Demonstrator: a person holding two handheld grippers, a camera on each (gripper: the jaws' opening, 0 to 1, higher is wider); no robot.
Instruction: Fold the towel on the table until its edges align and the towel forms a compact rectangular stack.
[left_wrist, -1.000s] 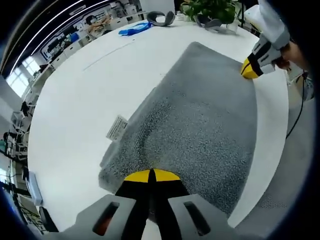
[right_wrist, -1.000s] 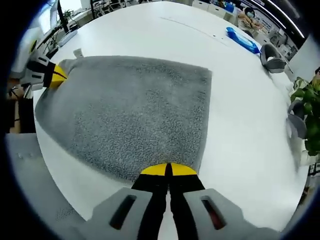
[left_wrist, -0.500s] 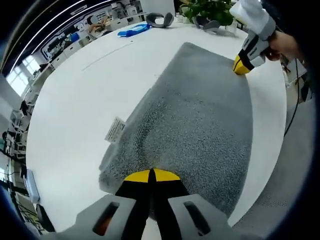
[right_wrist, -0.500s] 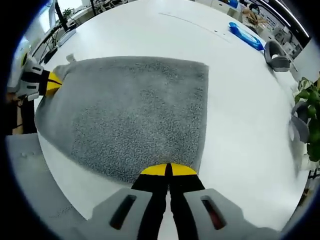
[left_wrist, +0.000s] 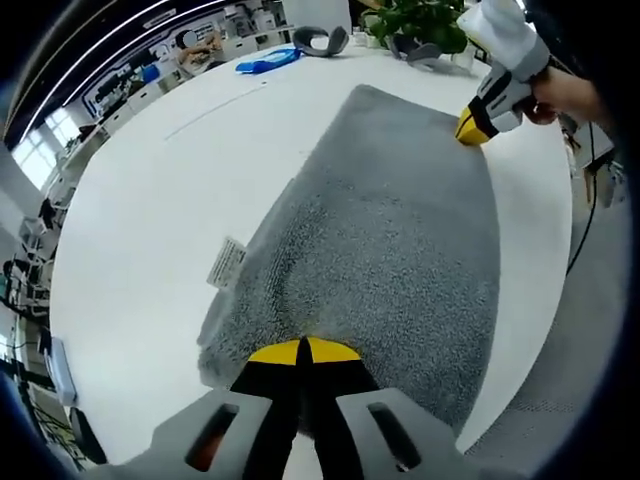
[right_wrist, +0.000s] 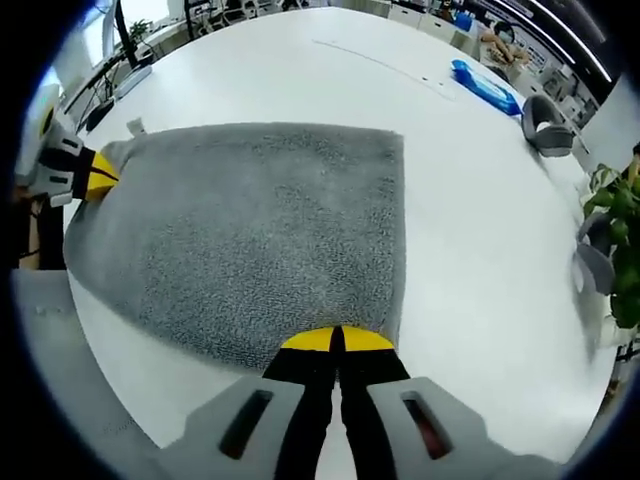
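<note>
In the left gripper view, the white care label (left_wrist: 226, 262) stuck out from the left edge of the grey terry towel (left_wrist: 390, 240), which lay spread on the white round table (left_wrist: 150, 200). The left gripper (left_wrist: 303, 352), yellow-tipped with black jaws, had its jaws pressed together on the near corner of that towel. Farther off, a blue flat object (left_wrist: 265, 60) and a grey curved object (left_wrist: 320, 40) rested near the table's far edge, with a green leafy plant (left_wrist: 420, 18) beside them. At the upper right, the right gripper (left_wrist: 472, 127) pinched the towel's far corner, a person's hand (left_wrist: 560, 95) behind it.

In the right gripper view, the left gripper (right_wrist: 97, 172) sat at the left (its yellow tip touching the towel's corner, the label poking up just beside it). The towel (right_wrist: 260, 230) stretched across the table (right_wrist: 480, 230) toward the right gripper (right_wrist: 338, 340), whose jaws were closed on the towel's near corner. The blue object (right_wrist: 485, 85) and grey curved object (right_wrist: 548, 110) lay well apart from the towel at the upper right, with the plant (right_wrist: 622, 240) at the right margin.
</note>
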